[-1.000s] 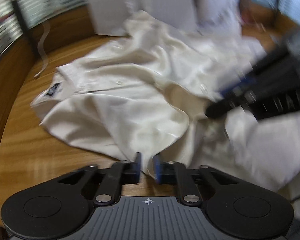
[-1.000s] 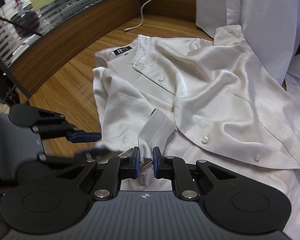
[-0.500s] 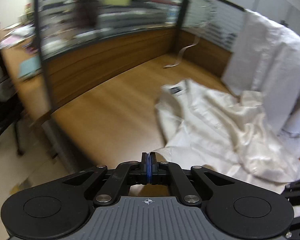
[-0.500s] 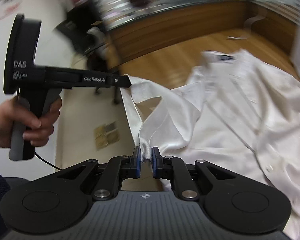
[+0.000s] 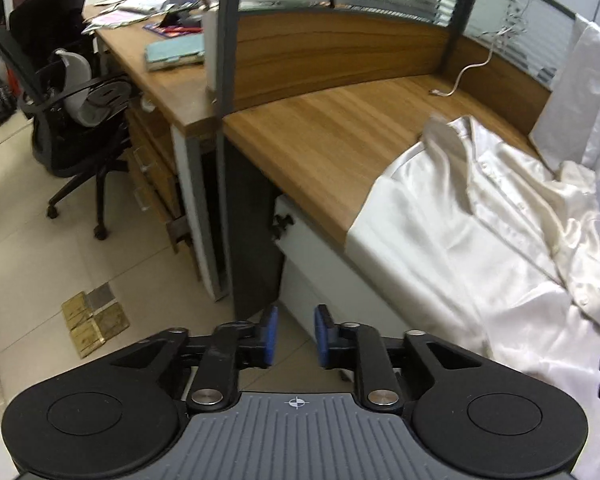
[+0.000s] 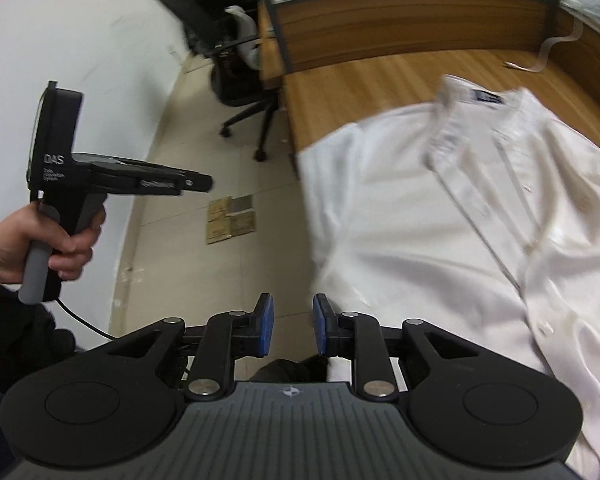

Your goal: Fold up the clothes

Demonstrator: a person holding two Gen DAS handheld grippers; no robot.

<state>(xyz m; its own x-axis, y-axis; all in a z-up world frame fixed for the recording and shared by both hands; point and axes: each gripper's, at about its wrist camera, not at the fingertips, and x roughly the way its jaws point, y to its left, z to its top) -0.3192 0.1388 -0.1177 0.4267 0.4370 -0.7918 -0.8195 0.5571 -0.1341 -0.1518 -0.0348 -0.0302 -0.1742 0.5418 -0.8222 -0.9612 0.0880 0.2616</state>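
A white satin button-up shirt (image 5: 472, 240) lies spread on the wooden desk (image 5: 340, 128), collar toward the back, its lower part hanging over the desk's front edge. It also shows in the right wrist view (image 6: 460, 216). My left gripper (image 5: 295, 334) is open and empty, off the desk's front edge, left of the shirt. My right gripper (image 6: 293, 329) is open and empty, just left of the shirt's hanging edge. The left gripper (image 6: 204, 182) also shows in the right wrist view, held out over the floor.
A black office chair (image 5: 72, 112) stands at the left by a second desk (image 5: 160, 60) with papers. A white cable (image 5: 466, 76) lies at the desk's back. More white garments (image 5: 580, 92) hang at the right. Tiled floor (image 5: 60, 280) lies below.
Both grippers were shut on the shirt's edges, pulling it toward the desk's front. Now both have opened and let go, and the shirt lies spread flatter with its hem over the edge.
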